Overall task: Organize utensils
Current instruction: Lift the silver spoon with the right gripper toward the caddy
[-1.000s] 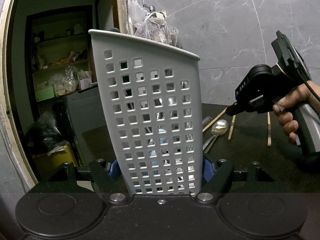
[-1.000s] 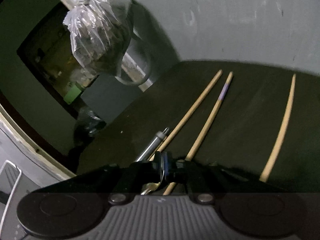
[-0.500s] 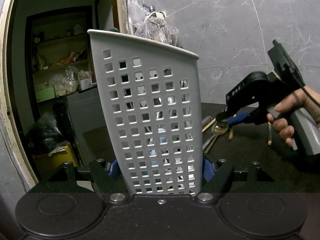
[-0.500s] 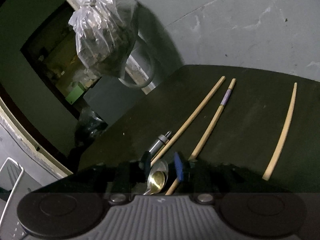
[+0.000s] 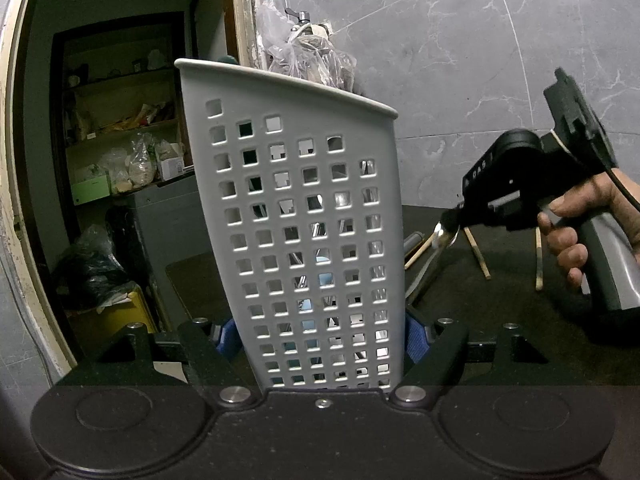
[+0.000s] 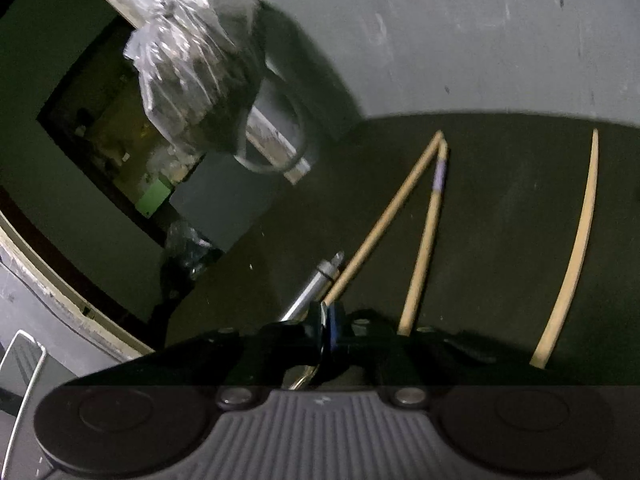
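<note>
With my left gripper (image 5: 322, 344) clamped on the grey utensil basket (image 5: 304, 216) and my right gripper (image 6: 326, 326) pinched on the spoon (image 5: 442, 236), three chopsticks (image 6: 424, 240) ahead of it still await collection.

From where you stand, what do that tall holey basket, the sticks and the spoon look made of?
The basket looks like matte grey moulded plastic: smooth rim, uniform square holes. The sticks look like bare pale wood or bamboo, dull; one has a purple band. The spoon looks like polished metal, judging by its bright mirror shine.
</note>
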`<state>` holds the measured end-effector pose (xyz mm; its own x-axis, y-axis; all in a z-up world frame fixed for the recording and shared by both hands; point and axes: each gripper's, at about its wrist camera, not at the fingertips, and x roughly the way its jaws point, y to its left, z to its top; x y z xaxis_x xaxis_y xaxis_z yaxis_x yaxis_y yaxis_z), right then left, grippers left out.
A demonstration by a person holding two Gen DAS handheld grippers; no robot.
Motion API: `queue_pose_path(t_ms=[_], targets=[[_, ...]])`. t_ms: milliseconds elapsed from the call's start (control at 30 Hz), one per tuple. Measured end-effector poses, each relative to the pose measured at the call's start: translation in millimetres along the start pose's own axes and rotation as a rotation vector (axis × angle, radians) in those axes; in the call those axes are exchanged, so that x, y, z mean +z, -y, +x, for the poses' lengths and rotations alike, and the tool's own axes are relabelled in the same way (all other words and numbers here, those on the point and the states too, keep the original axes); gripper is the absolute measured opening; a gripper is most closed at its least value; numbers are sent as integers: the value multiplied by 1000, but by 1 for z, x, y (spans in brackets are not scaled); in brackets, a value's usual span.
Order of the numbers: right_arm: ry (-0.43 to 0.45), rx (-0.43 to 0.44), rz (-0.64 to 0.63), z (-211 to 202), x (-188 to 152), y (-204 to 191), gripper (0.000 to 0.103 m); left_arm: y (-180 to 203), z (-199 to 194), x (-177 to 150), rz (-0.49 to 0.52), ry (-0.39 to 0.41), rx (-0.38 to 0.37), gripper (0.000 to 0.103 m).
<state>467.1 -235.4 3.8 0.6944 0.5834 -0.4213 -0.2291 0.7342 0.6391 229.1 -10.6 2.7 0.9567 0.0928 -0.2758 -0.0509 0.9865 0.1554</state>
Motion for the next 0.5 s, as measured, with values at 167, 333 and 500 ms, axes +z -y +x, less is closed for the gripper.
queue_pose_path(t_ms=[167,333,500], targets=[[95,-6,-103,-15,-1,-14,5,0,0,0,0,0,0,77],[167,3,-169,-27,-2,-24,5,0,0,0,0,0,1,77],[262,-10,-235,-41,-4,-34,5,0,0,0,0,0,1,77]])
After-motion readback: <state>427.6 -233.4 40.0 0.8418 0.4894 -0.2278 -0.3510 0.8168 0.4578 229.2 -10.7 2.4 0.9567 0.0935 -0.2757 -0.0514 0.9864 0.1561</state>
